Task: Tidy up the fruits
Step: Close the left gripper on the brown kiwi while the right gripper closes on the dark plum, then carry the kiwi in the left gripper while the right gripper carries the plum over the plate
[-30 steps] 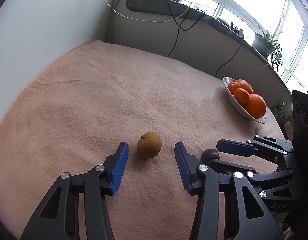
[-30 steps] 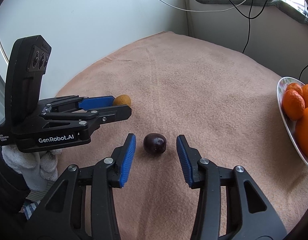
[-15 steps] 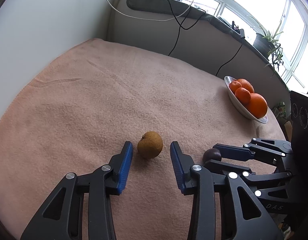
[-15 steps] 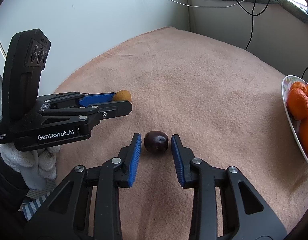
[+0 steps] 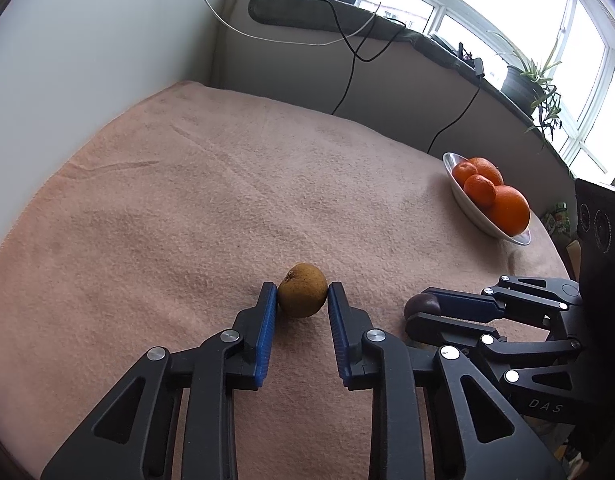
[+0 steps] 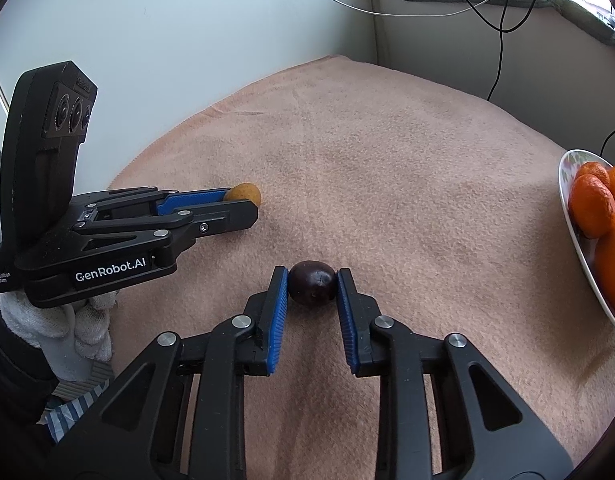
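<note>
A brown round fruit point(image 5: 302, 290) rests on the pink cloth, and my left gripper point(image 5: 302, 298) is shut on it, both blue pads touching its sides. A dark purple plum point(image 6: 312, 289) rests on the cloth, and my right gripper point(image 6: 312, 290) is shut on it. In the right wrist view the left gripper point(image 6: 243, 204) is at the left with the brown fruit point(image 6: 247, 193) at its tips. In the left wrist view the right gripper point(image 5: 423, 312) is at the right with the plum point(image 5: 421, 305) at its tips. A white bowl point(image 5: 467, 208) holds several oranges point(image 5: 507, 210).
The pink cloth point(image 5: 187, 208) covers the table up to a white wall on the left and a grey ledge behind. Cables point(image 5: 347, 64) hang over the ledge. The bowl also shows at the right edge of the right wrist view point(image 6: 575, 236).
Both grippers have closed from open: the left onto the brown fruit, the right onto the plum. Both fruits still rest on the cloth.
</note>
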The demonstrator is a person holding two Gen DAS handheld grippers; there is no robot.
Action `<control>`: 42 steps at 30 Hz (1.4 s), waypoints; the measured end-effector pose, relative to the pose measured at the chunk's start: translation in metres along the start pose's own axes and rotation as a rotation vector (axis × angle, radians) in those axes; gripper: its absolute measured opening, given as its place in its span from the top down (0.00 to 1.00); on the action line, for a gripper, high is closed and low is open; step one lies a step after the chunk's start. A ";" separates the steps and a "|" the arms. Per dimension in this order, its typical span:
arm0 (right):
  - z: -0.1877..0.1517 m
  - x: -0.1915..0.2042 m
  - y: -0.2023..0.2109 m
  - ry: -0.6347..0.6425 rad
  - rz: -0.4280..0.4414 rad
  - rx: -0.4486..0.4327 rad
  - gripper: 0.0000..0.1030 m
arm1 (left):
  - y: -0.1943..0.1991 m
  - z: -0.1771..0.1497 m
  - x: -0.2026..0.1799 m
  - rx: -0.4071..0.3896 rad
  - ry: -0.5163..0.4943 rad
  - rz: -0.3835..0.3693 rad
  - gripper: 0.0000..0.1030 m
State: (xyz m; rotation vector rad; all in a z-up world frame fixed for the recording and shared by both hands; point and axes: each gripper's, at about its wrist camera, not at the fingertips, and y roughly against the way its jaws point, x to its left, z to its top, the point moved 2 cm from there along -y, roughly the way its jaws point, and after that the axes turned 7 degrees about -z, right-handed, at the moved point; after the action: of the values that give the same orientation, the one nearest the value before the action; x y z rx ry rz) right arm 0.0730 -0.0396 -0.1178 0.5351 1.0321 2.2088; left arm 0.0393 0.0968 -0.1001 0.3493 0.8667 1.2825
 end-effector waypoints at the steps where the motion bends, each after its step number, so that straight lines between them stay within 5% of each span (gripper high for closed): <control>1: 0.000 0.000 0.001 -0.002 0.000 -0.002 0.75 | 0.000 0.000 -0.001 0.000 -0.001 -0.002 0.77; 23: -0.002 -0.032 0.034 -0.072 -0.041 -0.069 0.76 | -0.001 0.012 -0.038 -0.014 -0.056 -0.065 0.77; 42: -0.022 -0.120 0.099 -0.243 -0.176 -0.173 0.76 | -0.027 0.038 -0.102 -0.007 -0.154 -0.168 0.77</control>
State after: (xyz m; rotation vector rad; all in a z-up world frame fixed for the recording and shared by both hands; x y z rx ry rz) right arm 0.1091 -0.1833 -0.0643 0.5929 0.7251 1.9975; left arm 0.0817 0.0024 -0.0561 0.3575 0.7444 1.0883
